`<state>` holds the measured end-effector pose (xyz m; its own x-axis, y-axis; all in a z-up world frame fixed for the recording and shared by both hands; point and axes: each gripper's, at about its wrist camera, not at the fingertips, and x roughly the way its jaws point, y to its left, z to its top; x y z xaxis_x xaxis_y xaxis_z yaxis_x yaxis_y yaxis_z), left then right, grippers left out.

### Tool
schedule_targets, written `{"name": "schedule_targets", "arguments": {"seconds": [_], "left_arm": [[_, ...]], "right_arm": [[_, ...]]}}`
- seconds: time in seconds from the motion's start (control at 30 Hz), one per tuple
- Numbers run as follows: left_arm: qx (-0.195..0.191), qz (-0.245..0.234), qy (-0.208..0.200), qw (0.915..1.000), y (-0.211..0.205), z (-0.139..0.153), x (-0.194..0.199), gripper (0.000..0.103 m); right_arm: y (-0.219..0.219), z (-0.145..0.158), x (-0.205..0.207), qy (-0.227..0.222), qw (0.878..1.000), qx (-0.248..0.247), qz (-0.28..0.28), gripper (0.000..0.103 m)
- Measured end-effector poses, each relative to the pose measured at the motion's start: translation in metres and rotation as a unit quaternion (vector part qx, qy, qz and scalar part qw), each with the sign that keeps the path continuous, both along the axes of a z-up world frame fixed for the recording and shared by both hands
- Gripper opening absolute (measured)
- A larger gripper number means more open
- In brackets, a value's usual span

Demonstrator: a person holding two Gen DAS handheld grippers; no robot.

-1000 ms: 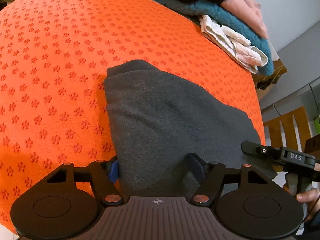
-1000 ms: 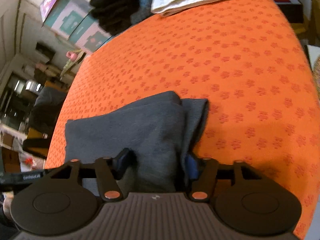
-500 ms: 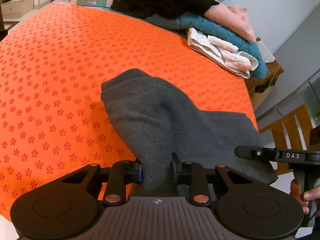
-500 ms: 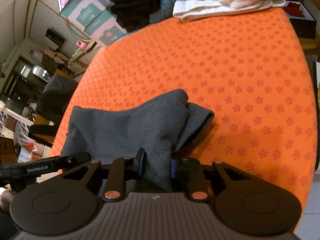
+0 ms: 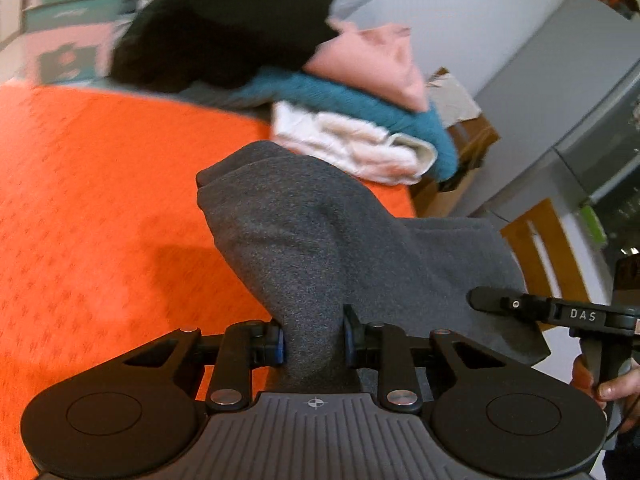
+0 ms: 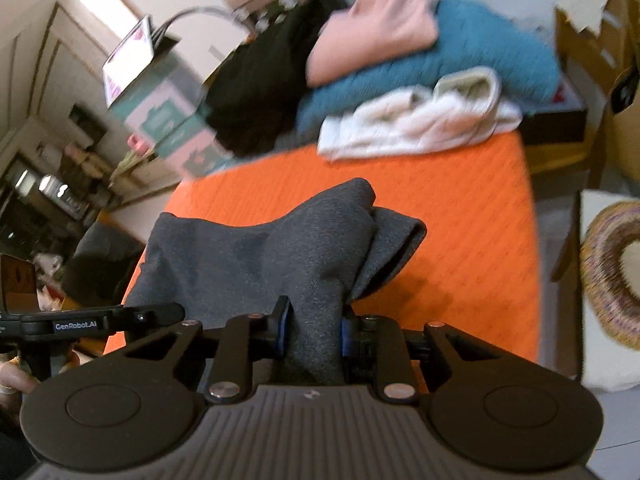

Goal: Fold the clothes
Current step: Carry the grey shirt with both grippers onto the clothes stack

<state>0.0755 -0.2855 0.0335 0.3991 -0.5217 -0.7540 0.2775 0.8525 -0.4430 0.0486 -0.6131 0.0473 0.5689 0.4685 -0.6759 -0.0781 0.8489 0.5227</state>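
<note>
Clearly mid-fold: the left gripper [image 5: 314, 342] has its fingers clamped on one bunched corner of the grey fleece garment [image 5: 320, 248], the right gripper [image 6: 312, 330] pinches the opposite corner, and the cloth hangs between them above the orange flower-print worktop [image 5: 100, 208]. Next, I judge, both corners must travel forward together and be laid down evenly. Soft, thick, matte knit, already doubled; the pile of clothes [image 6: 420, 92] sits beyond.

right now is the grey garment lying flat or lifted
Lifted: both the left gripper and right gripper pinch the grey garment, bunching it upward.
</note>
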Motion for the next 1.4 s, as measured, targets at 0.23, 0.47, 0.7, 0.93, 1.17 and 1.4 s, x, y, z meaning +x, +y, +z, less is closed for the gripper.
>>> {"name": "schedule_targets", "arguments": {"seconds": [0.23,0.47,0.7,0.93,1.17,1.4], "left_arm": [[-0.047,-0.034,-0.019,0.9981,-0.042,0.034,0.082,0.028],[-0.061,-0.051,-0.068,0.9945,-0.087,0.081,0.173,0.029],[-0.056,-0.046,-0.094,0.9929,-0.127,0.098,0.272,0.029],[-0.033,-0.034,-0.073,0.9962,-0.142,0.059,0.348,0.031],[-0.043,-0.027,-0.056,0.9971,-0.133,0.015,0.378,0.049],[-0.061,-0.042,-0.065,0.9952,-0.128,0.000,0.380,0.053]], "right_arm": [[-0.043,0.054,0.057,-0.047,0.997,-0.023,-0.049,0.026],[-0.088,0.107,0.147,-0.095,0.993,-0.030,-0.068,0.026],[-0.122,0.124,0.254,-0.115,0.989,-0.021,-0.086,0.026],[-0.145,0.067,0.344,-0.089,0.991,0.014,-0.095,0.028],[-0.160,-0.004,0.376,-0.053,0.991,0.046,-0.111,0.036],[-0.163,-0.025,0.373,-0.044,0.992,0.049,-0.109,0.044]]}}
